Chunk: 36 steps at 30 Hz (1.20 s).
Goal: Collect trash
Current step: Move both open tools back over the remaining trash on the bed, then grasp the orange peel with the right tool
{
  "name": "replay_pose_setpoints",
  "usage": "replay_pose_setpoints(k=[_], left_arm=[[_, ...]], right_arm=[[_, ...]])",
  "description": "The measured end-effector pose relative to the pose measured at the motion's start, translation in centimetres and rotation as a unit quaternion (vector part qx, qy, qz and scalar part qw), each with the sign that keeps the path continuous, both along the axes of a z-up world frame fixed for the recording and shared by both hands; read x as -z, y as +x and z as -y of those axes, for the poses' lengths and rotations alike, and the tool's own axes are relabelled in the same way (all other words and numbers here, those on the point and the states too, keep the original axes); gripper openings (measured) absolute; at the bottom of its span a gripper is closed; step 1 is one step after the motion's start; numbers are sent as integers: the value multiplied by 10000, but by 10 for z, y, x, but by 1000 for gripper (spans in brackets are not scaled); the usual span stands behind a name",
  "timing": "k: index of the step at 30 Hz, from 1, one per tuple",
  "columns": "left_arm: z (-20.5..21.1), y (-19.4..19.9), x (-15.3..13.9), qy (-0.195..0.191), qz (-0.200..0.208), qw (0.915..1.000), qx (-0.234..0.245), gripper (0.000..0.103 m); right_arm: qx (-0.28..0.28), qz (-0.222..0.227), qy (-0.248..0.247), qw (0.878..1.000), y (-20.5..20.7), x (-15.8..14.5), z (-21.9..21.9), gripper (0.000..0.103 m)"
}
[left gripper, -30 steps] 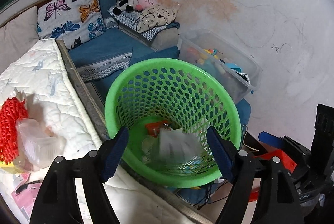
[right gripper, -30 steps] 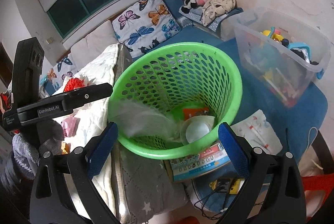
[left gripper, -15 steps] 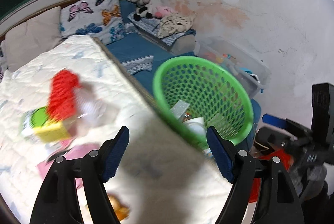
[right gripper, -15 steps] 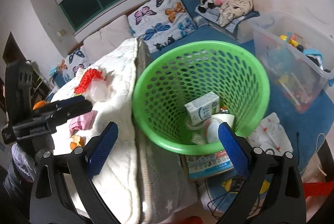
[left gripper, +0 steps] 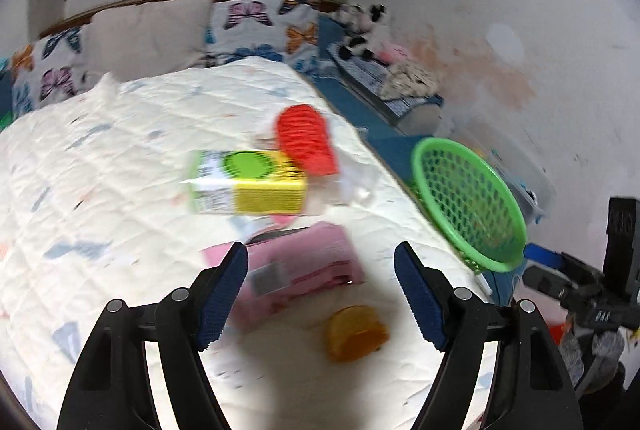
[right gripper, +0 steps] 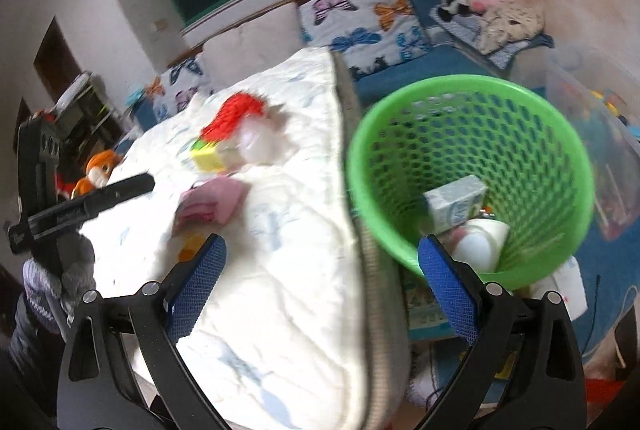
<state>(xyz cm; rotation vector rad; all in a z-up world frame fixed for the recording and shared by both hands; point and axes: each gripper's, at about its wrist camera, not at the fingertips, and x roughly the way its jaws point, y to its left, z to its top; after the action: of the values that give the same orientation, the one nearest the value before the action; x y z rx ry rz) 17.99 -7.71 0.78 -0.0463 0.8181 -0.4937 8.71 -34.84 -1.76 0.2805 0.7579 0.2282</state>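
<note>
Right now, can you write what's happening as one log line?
left tongs: open, empty, over pink packet | right tongs: open, empty | green basket: holds carton, cup

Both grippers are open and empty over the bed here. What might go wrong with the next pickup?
The left gripper hovers over a pink packet with an orange cup close by; shutting could catch both or knock the cup aside. The packet lies flat on the soft quilt, so the fingers may pinch fabric. The green basket sits beyond the bed edge, so a loose grip could drop trash short.
</note>
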Motion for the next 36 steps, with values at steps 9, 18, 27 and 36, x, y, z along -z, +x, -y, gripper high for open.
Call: replay_pose_setpoints(k=[9,18,27,36], left_arm=[[-47,-6,10,-95,-95,9989,-455,72],[-71,-13,19,-146,-185,9974,-680,72],[-68,-12,24,-44,-227,9981,-568,72],[-48,-4,33,311,-232,9990,-217,72]], right_arm=[[-948,-165,-244,9951,18,16,-82,93],[-1486,-298,-572,9868,38,34,-133,80],[-1555,-419,-979,9821,50,52,-154,67],[-1529,-362,-1195,9803,45,52,-148,47]])
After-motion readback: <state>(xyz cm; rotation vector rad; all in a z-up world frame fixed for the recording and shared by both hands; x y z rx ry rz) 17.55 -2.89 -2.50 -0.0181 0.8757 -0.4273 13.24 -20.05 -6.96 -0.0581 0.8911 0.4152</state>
